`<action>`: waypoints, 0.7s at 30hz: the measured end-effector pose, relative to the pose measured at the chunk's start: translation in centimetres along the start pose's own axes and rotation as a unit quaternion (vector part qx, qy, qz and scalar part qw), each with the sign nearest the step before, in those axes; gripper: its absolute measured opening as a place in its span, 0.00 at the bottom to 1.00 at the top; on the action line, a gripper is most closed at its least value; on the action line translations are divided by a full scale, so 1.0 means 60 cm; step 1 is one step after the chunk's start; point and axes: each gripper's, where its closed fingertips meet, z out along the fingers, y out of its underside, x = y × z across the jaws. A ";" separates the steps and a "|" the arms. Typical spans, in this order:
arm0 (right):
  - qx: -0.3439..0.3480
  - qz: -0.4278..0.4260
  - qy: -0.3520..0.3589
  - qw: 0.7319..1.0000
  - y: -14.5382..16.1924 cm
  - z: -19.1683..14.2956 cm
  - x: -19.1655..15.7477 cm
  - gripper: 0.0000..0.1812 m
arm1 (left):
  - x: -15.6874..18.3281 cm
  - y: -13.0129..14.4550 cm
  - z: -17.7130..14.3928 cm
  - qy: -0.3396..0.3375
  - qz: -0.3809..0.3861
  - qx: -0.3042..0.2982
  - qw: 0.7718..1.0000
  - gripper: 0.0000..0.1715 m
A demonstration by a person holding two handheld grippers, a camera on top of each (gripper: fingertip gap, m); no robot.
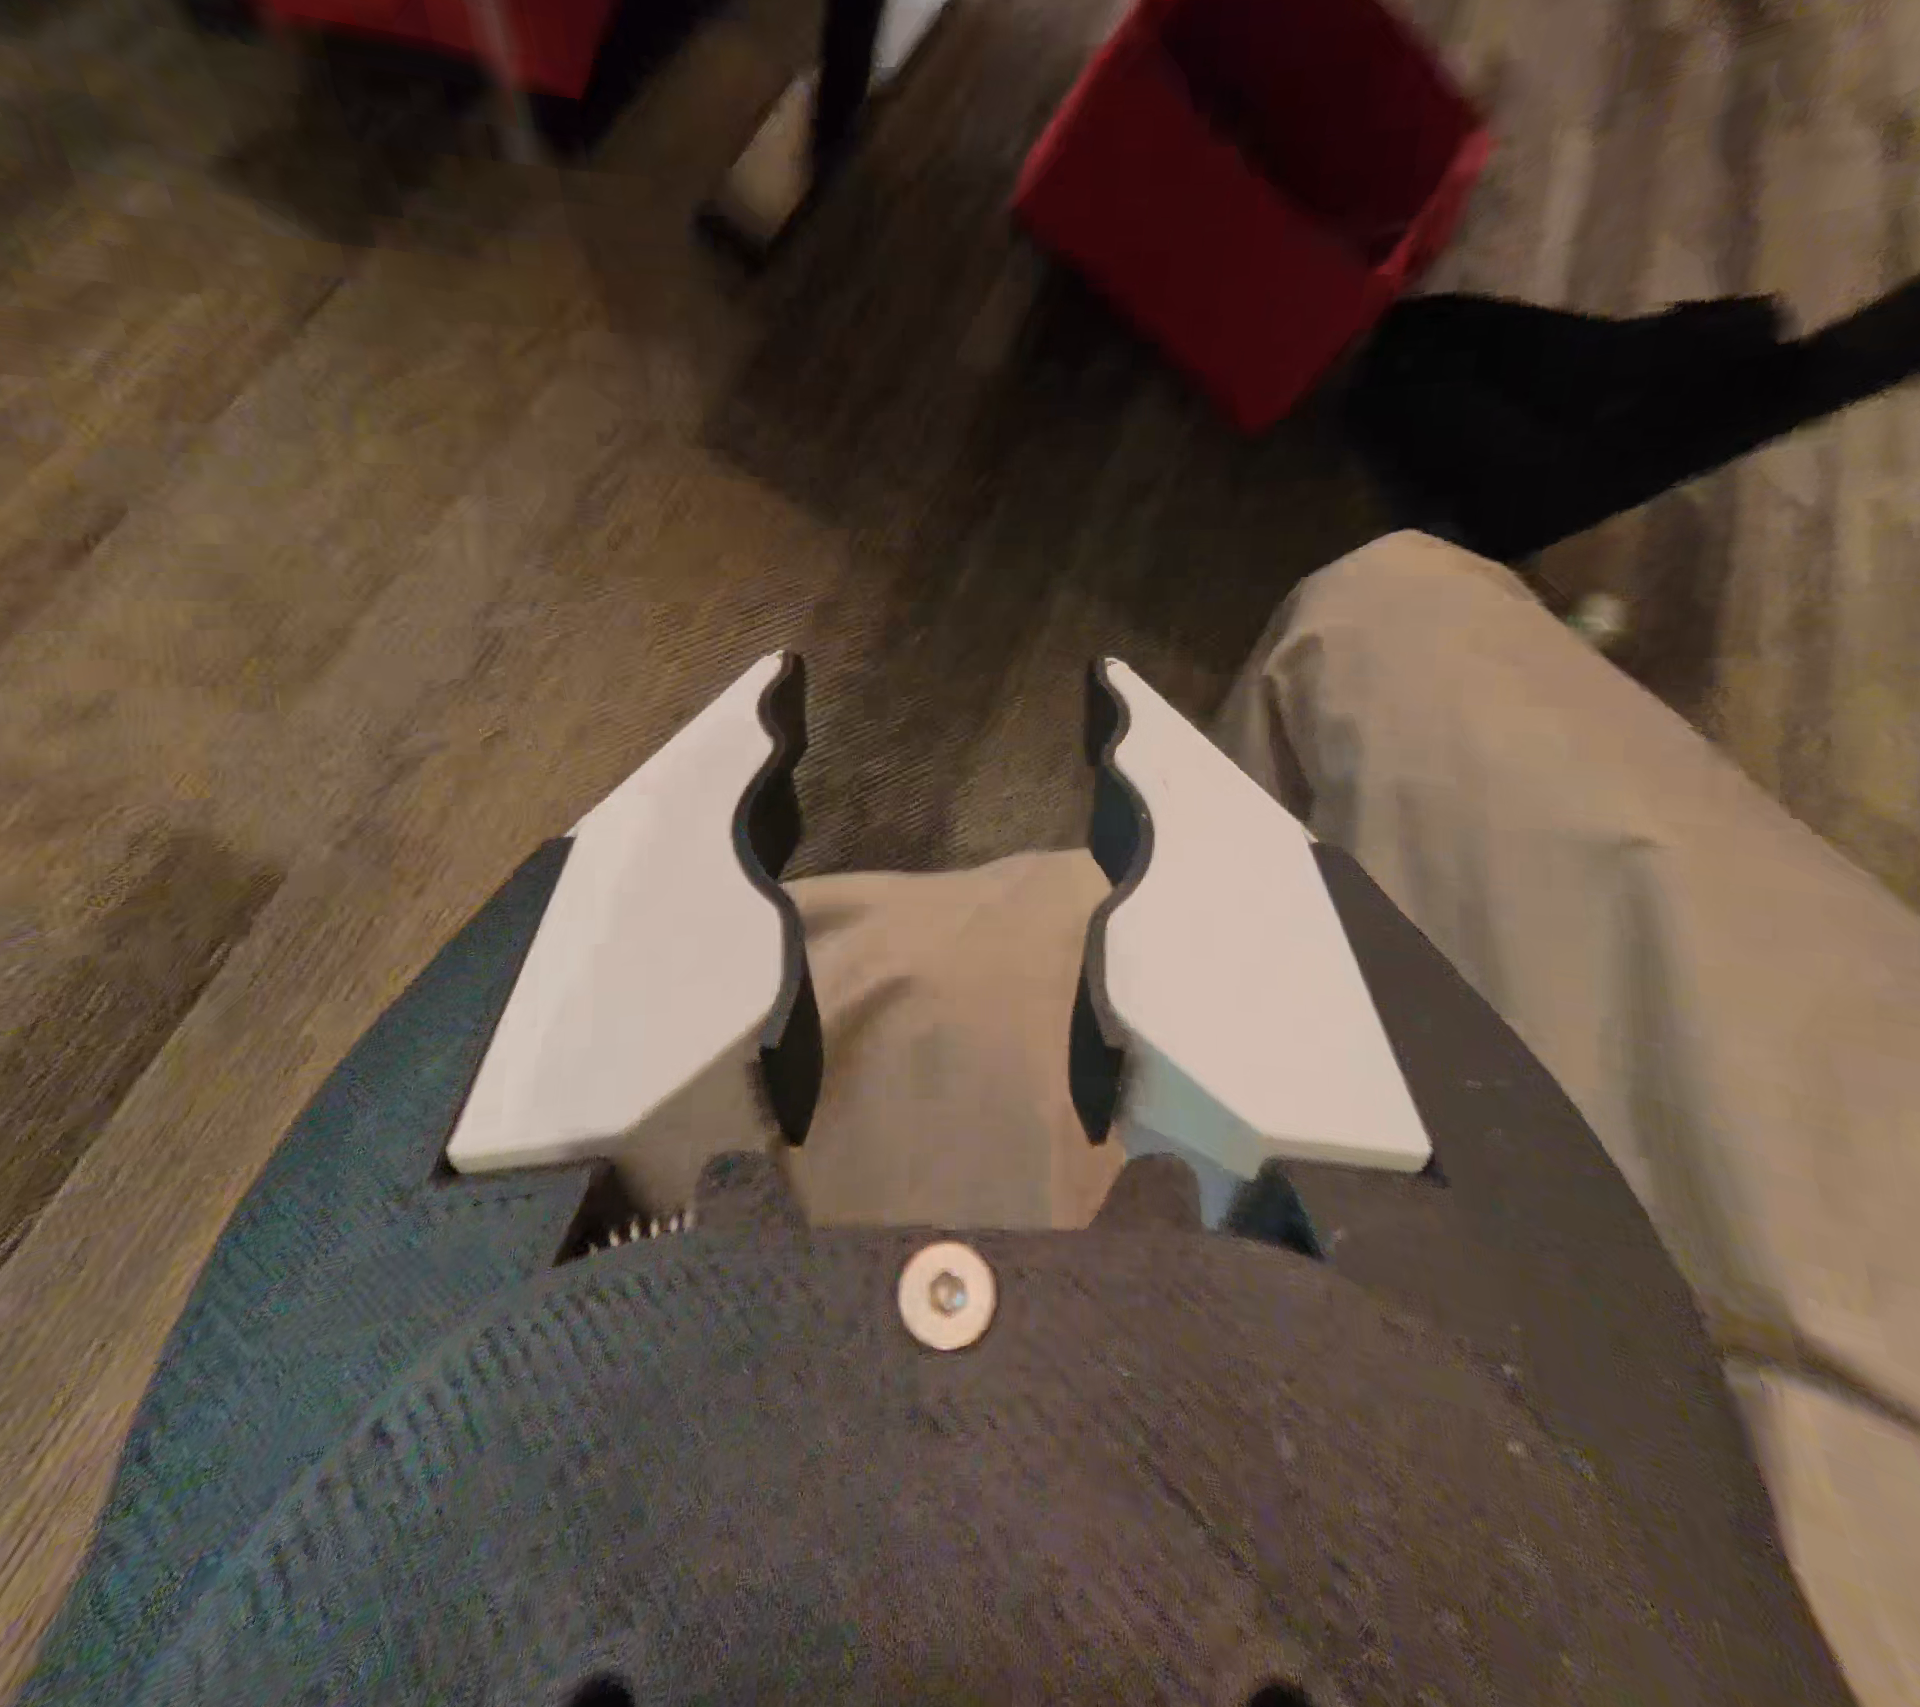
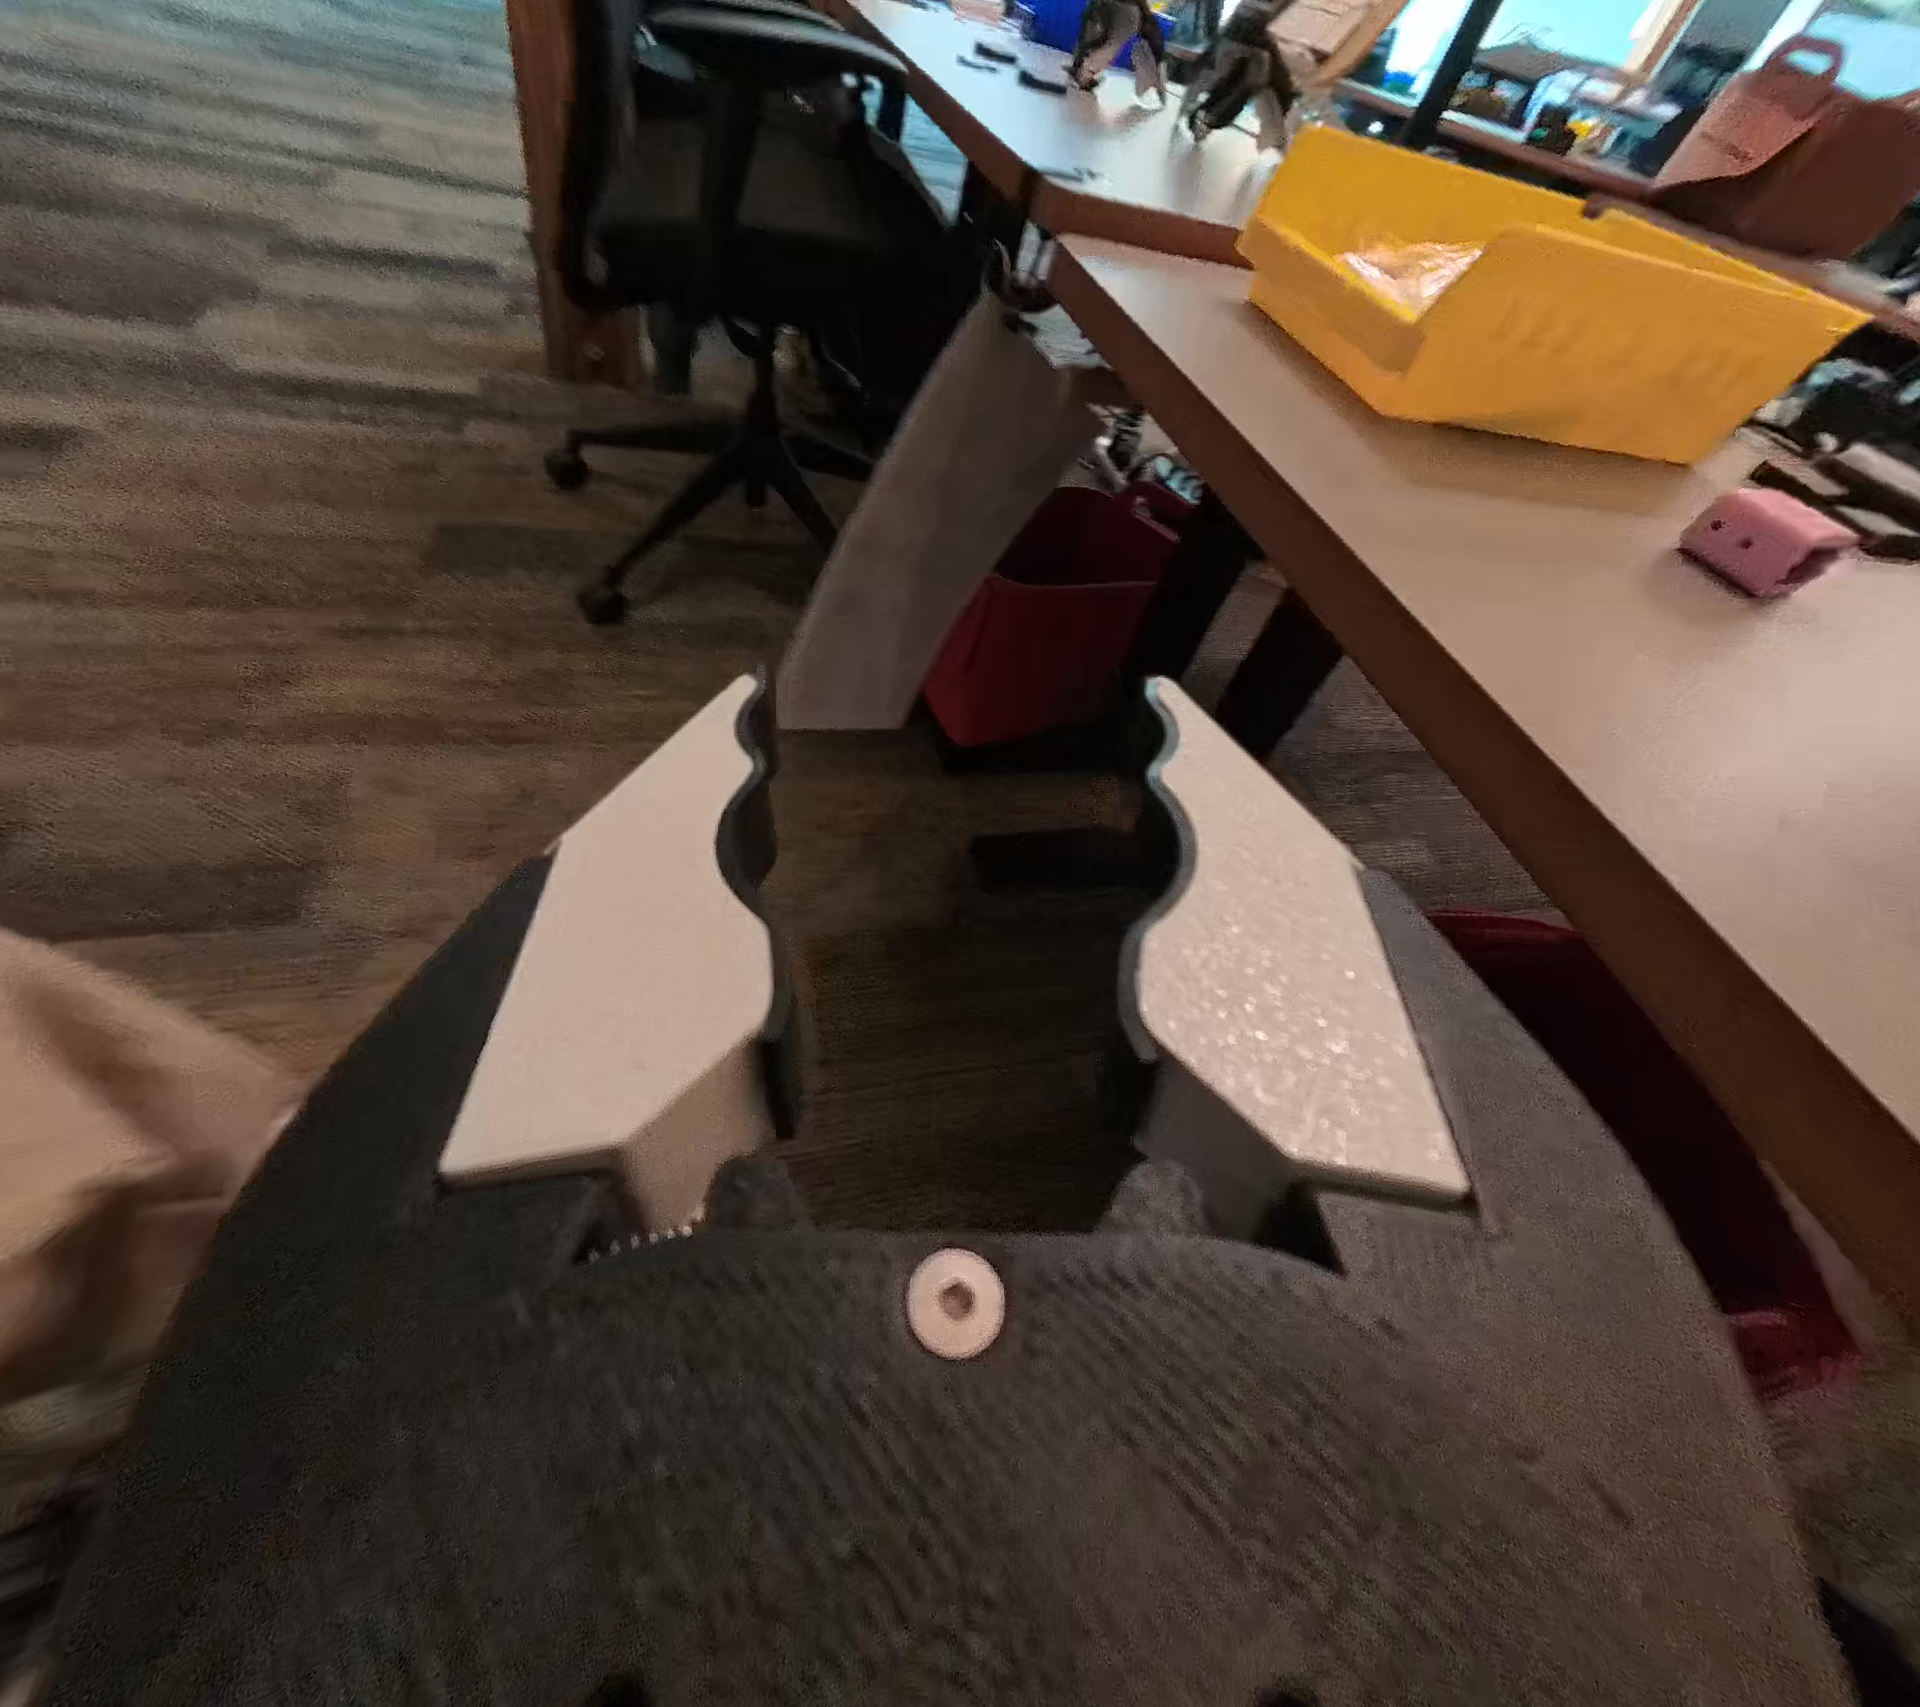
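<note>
Left gripper [image 1: 943, 681] is hanging over the carpet [image 1: 312, 618] with jaws apart and gripping nothing, a tan trouser leg [image 1: 1507, 930] just beside it and a red bin [image 1: 1247, 151] lying farther off, blurred. Right gripper [image 2: 956, 701] is pointing past the counter [image 2: 1558, 722] edge, jaws also spread and empty, where a yellow bin [image 2: 1538, 327] and what is probably a small pink part [image 2: 1761, 551] are sitting.

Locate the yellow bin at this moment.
In the right wrist view, the yellow bin sits on the table at upper right, beyond a small pink object.
</note>
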 end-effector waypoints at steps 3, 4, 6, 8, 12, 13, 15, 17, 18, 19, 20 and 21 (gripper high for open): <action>-0.054 -0.070 0.002 0.996 0.139 0.090 0.032 0.35 | -0.113 0.048 -0.065 -0.130 -0.003 0.049 0.990 0.35; -0.079 -0.086 0.007 0.993 0.182 0.114 0.047 0.32 | -0.145 0.057 -0.090 -0.174 -0.012 0.072 0.982 0.35; -0.102 -0.091 -0.001 0.991 0.228 0.147 0.064 0.28 | -0.178 0.061 -0.116 -0.206 -0.038 0.091 0.974 0.17; -0.118 -0.088 -0.013 0.989 0.232 0.162 0.077 0.22 | -0.193 0.047 -0.104 -0.199 -0.049 0.048 0.978 0.14; -0.185 -0.110 -0.037 0.976 0.168 0.137 0.127 0.00 | -0.200 -0.072 -0.068 -0.174 0.034 -0.047 0.983 0.04; -0.204 -0.092 -0.044 0.974 0.143 0.118 0.138 0.00 | -0.195 -0.126 -0.063 -0.165 0.053 -0.039 0.984 0.03; -0.279 -0.003 -0.056 0.959 0.112 0.041 0.141 0.00 | -0.164 -0.256 -0.057 -0.124 0.097 -0.003 0.988 0.00; -0.387 0.168 0.018 0.906 0.103 -0.107 0.132 0.00 | -0.102 -0.401 -0.055 -0.061 0.141 0.025 0.988 0.00; -0.406 0.236 0.081 0.879 0.083 -0.186 0.125 0.00 | -0.061 -0.471 -0.054 -0.019 0.154 0.024 0.988 0.01; -0.408 0.272 0.141 0.860 0.056 -0.257 0.116 0.00 | -0.012 -0.537 -0.055 0.035 0.163 0.025 0.986 0.01; -0.421 0.283 0.186 0.841 0.036 -0.321 0.101 0.00 | 0.042 -0.596 -0.058 0.097 0.174 0.022 0.980 0.02; -0.451 0.278 0.219 0.819 0.022 -0.380 0.081 0.00 | 0.095 -0.646 -0.062 0.158 0.192 0.013 0.968 0.04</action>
